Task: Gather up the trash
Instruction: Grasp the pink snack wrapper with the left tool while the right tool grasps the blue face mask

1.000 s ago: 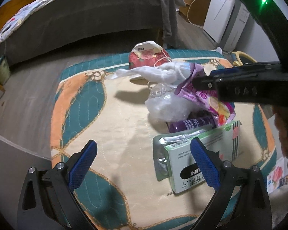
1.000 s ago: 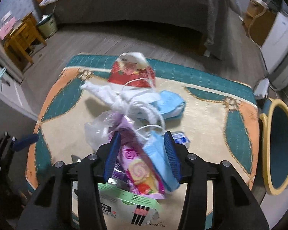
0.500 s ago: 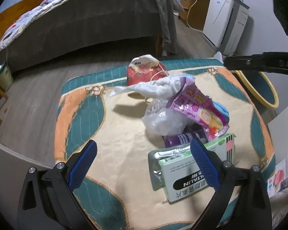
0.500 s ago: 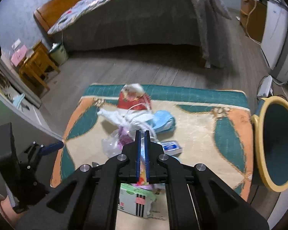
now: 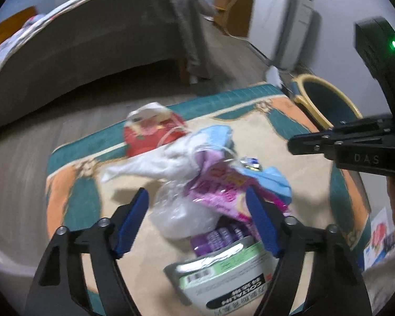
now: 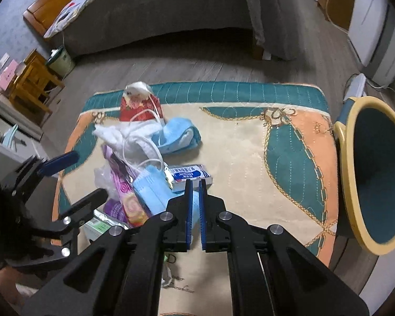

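A heap of trash lies on the rug [image 6: 250,137]: a clear plastic bag [image 5: 179,218], a pink wrapper [image 5: 218,189], a white tissue [image 5: 158,163], blue masks [image 6: 155,189], a red packet [image 6: 138,105] and a green-white box [image 5: 229,276]. My left gripper [image 5: 197,210] hovers over the heap, its jaws closing. The clear bag and the pink wrapper lie between its pads, which do not press on them. My right gripper [image 6: 194,192] is shut with nothing in it, above a small blue-white packet [image 6: 191,175]. In the left wrist view the right gripper [image 5: 292,144] shows at the right.
A teal bin with a yellow rim [image 6: 376,173] stands off the rug's right edge. A bed [image 6: 158,8] runs along the back, white appliances [image 6: 376,26] at the right wall, a wooden stool [image 6: 31,79] at the left. A purple tube [image 5: 218,237] lies under the wrapper.
My right gripper shut beside the pink wrapper and blue mask, then drew off to the right with nothing in it. My left gripper moved in over the heap and its jaws narrowed.
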The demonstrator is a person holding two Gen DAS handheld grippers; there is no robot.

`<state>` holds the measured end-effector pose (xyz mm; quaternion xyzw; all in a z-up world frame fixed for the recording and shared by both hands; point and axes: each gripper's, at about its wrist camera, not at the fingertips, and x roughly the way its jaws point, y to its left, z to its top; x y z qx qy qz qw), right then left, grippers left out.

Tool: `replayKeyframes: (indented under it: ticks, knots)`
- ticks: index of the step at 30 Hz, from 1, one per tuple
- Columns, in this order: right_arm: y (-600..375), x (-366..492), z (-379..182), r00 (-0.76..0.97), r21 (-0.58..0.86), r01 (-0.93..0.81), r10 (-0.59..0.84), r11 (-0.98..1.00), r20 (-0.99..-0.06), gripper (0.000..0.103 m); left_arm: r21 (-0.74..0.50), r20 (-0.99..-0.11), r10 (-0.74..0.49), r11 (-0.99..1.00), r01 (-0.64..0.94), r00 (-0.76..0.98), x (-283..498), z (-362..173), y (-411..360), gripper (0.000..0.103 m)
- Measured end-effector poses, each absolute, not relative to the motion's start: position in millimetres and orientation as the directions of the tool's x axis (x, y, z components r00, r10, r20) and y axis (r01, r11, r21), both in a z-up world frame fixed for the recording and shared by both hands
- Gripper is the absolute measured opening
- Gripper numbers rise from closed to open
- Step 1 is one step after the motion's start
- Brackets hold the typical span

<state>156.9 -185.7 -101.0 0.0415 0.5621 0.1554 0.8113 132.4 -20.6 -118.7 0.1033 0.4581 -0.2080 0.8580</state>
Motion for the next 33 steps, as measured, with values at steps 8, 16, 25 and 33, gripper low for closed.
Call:
replayKeyframes:
  ticks: [8, 16, 25, 33]
  knots:
    - [-180.8, 156.7, -112.5, 0.257, 0.190, -0.333, 0.283, 0.924, -0.924, 0.046, 0.058, -0.842, -0.273, 0.813, 0.580, 0.466, 143.7, -128.6, -49.9, 0.048]
    - [-183.0, 158.4, -121.5, 0.229, 0.186, -0.385, 0.288, 0.904, -0.930, 0.052, 0.046, -0.862, -0.287, 0.777, 0.628, 0.418, 146.0, -127.7, -54.6, 0.011]
    - [-159.1, 155.7, -135.2, 0.171, 0.221, -0.428, 0.318, 0.876, -0.933, 0.051, 0.078, -0.854, -0.236, 0.823, 0.563, 0.463, 154.9, -113.5, -24.6, 0.010]
    - [-157.7, 148.1, -130.1, 0.177, 0.232, -0.438, 0.336, 0.869, -0.925, 0.011, 0.037, -0.816, -0.280, 0.848, 0.529, 0.505, 151.7, -86.0, -8.1, 0.004]
